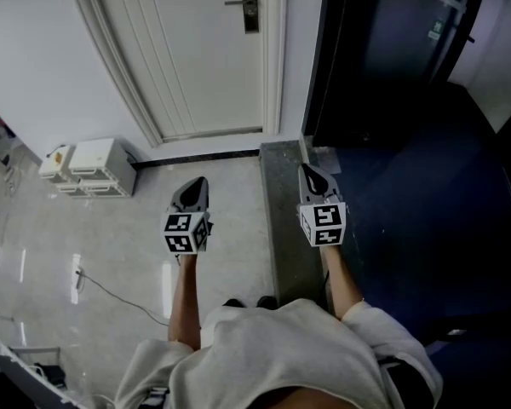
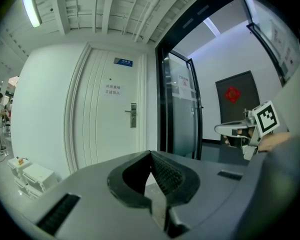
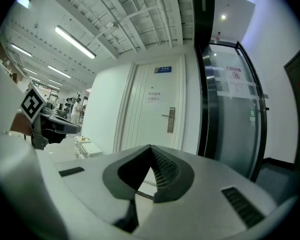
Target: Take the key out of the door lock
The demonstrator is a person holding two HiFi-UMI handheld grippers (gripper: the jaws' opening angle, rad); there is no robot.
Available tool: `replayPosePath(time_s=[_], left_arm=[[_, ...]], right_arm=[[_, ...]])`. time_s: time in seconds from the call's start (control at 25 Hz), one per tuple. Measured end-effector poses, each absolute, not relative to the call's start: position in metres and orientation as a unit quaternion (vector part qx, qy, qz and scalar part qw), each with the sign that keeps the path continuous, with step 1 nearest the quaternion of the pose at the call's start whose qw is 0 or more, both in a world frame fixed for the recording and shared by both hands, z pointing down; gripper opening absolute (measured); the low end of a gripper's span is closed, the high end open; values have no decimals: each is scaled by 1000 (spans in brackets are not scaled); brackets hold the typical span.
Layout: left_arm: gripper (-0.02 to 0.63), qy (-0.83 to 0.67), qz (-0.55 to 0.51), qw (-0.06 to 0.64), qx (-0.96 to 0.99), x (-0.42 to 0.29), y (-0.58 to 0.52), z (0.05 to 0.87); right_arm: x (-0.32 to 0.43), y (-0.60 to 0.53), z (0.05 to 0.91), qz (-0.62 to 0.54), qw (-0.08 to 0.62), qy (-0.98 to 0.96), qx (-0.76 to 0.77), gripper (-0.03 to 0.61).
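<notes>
A white door (image 1: 200,49) stands shut ahead of me, with a metal lock plate and lever handle (image 1: 249,4) near its right edge. The plate also shows in the left gripper view (image 2: 133,115) and in the right gripper view (image 3: 171,120). It is too far off to make out a key. My left gripper (image 1: 199,181) and right gripper (image 1: 307,169) are held side by side above the floor, well short of the door. Both point toward it. The jaws of the left gripper (image 2: 151,152) meet at the tips with nothing between them, and so do those of the right gripper (image 3: 150,146).
White box units (image 1: 89,167) sit on the floor by the wall at the left. A dark glass door (image 1: 392,49) in a black frame stands right of the white door. A grey stone strip (image 1: 281,228) runs under my right side. A thin cable (image 1: 111,292) lies on the tiles.
</notes>
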State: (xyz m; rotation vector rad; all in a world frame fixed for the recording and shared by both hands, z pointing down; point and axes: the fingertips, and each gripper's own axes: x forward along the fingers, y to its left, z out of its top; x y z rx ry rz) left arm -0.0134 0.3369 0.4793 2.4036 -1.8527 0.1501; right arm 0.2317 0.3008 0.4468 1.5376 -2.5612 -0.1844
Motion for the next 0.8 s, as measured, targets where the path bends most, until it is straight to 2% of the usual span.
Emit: replayPosePath(time_s=[0.4, 0.8], left_arm=[[18, -602, 51, 59, 794, -1, 302, 491], [18, -601, 45, 58, 796, -26, 229, 500]], right_arm=[[232, 267, 456, -57, 73, -856, 508, 23], [209, 197, 462, -66, 76, -853, 512, 23]])
